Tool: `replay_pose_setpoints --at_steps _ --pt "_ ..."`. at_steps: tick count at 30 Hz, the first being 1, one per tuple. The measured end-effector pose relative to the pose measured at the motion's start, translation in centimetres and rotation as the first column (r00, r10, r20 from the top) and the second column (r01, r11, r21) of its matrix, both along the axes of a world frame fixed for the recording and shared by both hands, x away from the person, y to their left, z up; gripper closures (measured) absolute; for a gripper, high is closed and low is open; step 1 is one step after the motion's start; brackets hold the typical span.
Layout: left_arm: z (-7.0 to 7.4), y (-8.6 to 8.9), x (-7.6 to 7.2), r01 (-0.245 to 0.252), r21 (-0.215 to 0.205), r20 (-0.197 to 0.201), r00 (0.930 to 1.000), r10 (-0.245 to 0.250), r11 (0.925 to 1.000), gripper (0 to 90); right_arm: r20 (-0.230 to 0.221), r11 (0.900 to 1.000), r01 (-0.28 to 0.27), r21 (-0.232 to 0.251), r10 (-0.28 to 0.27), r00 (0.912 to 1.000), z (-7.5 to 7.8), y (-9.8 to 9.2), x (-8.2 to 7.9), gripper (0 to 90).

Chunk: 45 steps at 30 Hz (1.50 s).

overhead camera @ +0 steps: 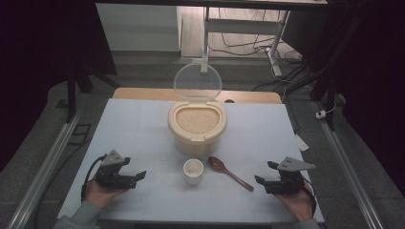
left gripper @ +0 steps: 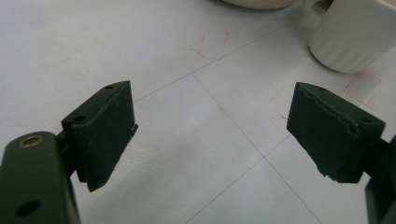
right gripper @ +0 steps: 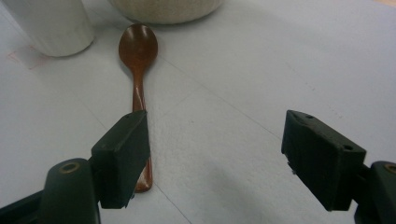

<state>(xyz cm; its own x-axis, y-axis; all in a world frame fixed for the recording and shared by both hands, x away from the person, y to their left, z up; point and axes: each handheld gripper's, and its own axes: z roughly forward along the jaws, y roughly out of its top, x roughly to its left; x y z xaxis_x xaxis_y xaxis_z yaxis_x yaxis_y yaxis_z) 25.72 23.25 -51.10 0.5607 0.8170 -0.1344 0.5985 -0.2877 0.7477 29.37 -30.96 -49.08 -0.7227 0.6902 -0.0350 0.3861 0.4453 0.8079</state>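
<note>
Spoon (overhead camera: 230,173), wooden and brown, is lying flat on the pale worktop (overhead camera: 143,129), its bowl near the rice container (overhead camera: 197,125) and its handle running toward the near right. A small white cup (overhead camera: 193,171) is standing just to its left, apart from it. The container is sitting at the middle of the worktop, full of rice, with its clear lid (overhead camera: 197,83) standing open at the far side.

The right tongs (overhead camera: 264,173) are resting near the right edge, jaws wide apart and gripping nothing; the spoon's handle end is lying close to them. The left tongs (overhead camera: 135,168) are resting near the left, likewise wide open and empty.

The step in hand appears to be reaching for the spoon. To do it well, the right tongs should be coming over the handle, one jaw on each side of it, closing across the thin stem rather than along it, and staying clear of the cup.

The right gripper view is showing the spoon (right gripper: 138,56) lengthwise, its handle end passing behind one jaw, so the jaws are not yet straddling it. The left gripper view is showing faint red marks and grid lines on the worktop beside the cup (left gripper: 355,35). The high view is giving the whole layout.
</note>
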Motion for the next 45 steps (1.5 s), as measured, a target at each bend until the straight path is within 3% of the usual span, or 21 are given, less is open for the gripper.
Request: replay_pose_setpoints --at_steps 17,21,35,40,45 --pt "-0.1 0.2 0.1 0.002 0.011 0.008 1.0000 -0.002 0.9999 14.5 -0.021 1.000 0.007 -0.008 -0.007 0.9997 -0.1 -0.1 0.0 25.2" --pt "-0.1 0.1 0.1 0.004 0.013 0.007 1.0000 -0.004 0.9999 14.2 -0.020 0.999 0.013 -0.030 -0.013 0.9997 -0.2 0.0 -0.1 25.7" --pt "-0.1 0.1 0.1 0.008 0.014 0.000 1.0000 -0.008 0.9999 13.9 -0.029 1.000 0.004 -0.025 -0.005 0.9996 -0.1 0.2 -0.1 27.7" --pt "-0.1 0.2 0.1 0.011 0.012 -0.003 0.9999 -0.011 0.9999 13.9 -0.040 1.000 0.011 -0.025 -0.012 0.9991 0.3 0.2 0.0 27.4" --pt "-0.2 0.1 0.1 0.012 0.008 -0.011 0.9999 -0.011 0.9999 13.9 -0.071 1.000 0.011 -0.024 -0.013 0.9974 1.8 0.8 0.4 28.1"
